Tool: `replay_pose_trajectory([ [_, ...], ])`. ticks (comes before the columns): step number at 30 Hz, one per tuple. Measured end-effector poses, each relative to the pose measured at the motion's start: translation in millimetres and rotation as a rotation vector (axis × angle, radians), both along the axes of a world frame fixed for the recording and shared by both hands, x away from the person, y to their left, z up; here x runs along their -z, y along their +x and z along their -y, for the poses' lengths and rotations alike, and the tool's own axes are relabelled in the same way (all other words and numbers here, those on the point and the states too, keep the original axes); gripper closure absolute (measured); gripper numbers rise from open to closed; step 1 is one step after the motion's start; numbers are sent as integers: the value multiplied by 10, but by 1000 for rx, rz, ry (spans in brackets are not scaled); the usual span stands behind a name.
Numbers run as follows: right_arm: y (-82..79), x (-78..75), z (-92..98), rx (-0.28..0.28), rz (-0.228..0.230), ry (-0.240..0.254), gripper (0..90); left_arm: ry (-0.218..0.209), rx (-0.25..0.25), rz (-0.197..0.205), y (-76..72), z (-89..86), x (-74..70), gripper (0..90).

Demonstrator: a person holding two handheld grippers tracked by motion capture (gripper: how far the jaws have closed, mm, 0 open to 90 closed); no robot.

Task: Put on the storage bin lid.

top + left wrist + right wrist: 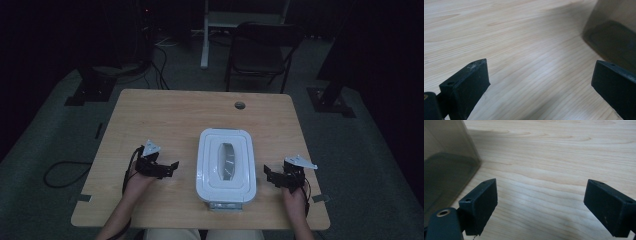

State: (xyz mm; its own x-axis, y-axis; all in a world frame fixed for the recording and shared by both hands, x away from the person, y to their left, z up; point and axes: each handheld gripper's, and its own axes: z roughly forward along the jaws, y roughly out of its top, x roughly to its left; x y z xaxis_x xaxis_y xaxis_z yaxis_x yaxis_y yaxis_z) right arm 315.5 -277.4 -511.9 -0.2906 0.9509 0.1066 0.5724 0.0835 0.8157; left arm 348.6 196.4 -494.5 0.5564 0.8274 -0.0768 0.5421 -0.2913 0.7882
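Your white lidded container [226, 166] sits near the front middle of the wooden table [165, 115]. Your left gripper [170, 167] and right gripper [270, 175] flank it, jaws spread wide, holding nothing. A dark chair [262, 47] stands beyond on grey floor.

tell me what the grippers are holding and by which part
Nothing. The left gripper and right gripper are both open and empty, one on each side of the white box.
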Motion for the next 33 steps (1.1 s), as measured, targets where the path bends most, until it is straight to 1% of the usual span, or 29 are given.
replay_pose_trajectory([
  [2,-10,6,25,12,-2,-8,118,3,-15,2,-6,-73,-11,22],
  [5,-21,19,75,29,-4,-25,118,-4,-45,2,-24,-171,-17,22],
  [7,-34,27,132,41,-8,-10,118,-2,-59,0,-42,-232,-10,22],
  [11,-60,28,203,68,-9,-7,118,-16,-80,-15,-71,-358,25,23],
  [14,-77,40,248,83,-16,-25,118,-32,-113,-22,-88,-471,49,23],
  [16,-90,56,284,105,-20,-34,118,-28,-137,-20,-107,-537,55,23],
  [18,-104,64,318,123,-23,-27,118,-31,-155,-21,-128,-597,54,23],
  [20,-115,68,349,146,-27,-32,118,-21,-172,-19,-149,-652,59,23],
  [22,-115,74,382,157,-35,-28,118,-16,-189,-34,-167,-712,65,23],
  [24,-113,85,404,175,-43,-45,118,-23,-212,-32,-190,-779,76,23],
  [25,-113,85,404,175,-43,-45,118,-23,-212,-32,-190,-779,76,23],
  [26,-114,91,414,178,-44,-43,118,-15,-239,-33,-222,-840,84,23],
  [27,-116,103,429,196,-49,-47,118,-10,-248,-36,-235,-861,85,23],
  [30,-116,111,431,212,-52,-55,118,-1,-283,-31,-293,-928,87,23],
  [33,-116,117,413,229,-55,-78,118,42,-314,-19,-347,-990,87,23],
])
